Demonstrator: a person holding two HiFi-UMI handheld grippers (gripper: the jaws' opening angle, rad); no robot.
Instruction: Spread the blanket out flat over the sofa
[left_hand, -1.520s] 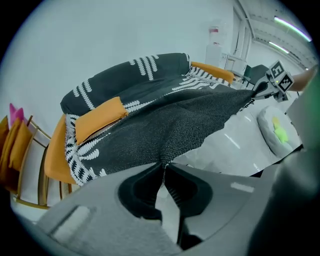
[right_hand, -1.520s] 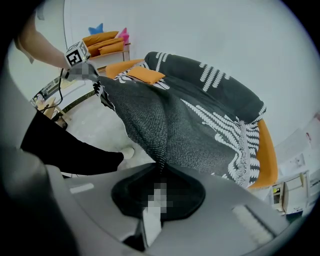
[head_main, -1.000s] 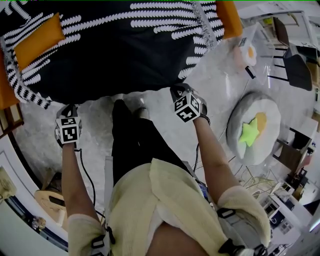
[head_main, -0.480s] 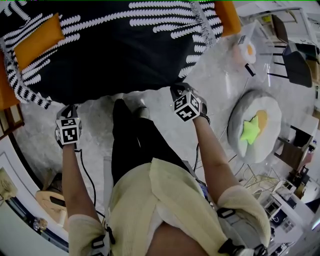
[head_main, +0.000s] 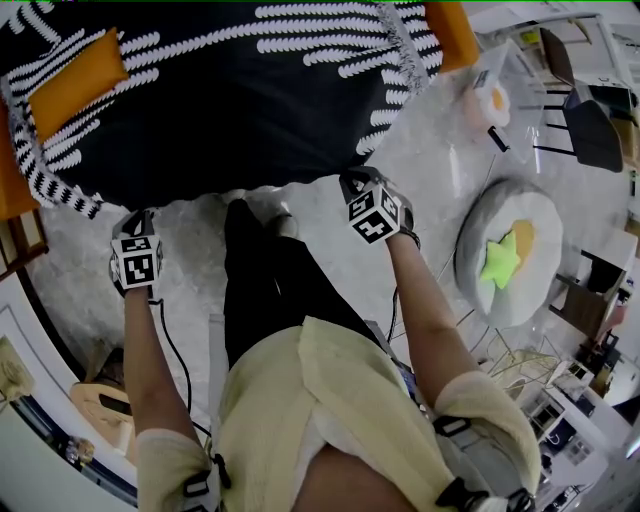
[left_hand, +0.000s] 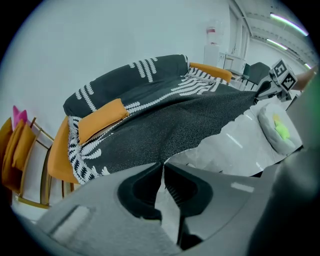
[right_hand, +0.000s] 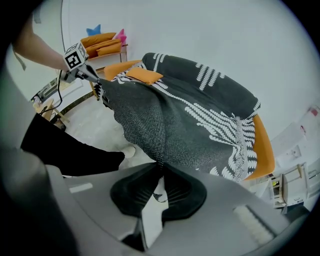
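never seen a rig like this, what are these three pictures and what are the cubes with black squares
No robot here: a person holds a gripper in each hand, and the marker cubes are part of them. The top-down picture comes from a camera on the person's head. The other two cameras ride on the grippers, looking along their jaws. A dark patterned blanket covers an orange sofa, with an orange cushion on top. The left gripper pinches the blanket's near edge. The right gripper has just been opening its jaws slightly, the edge between their tips.
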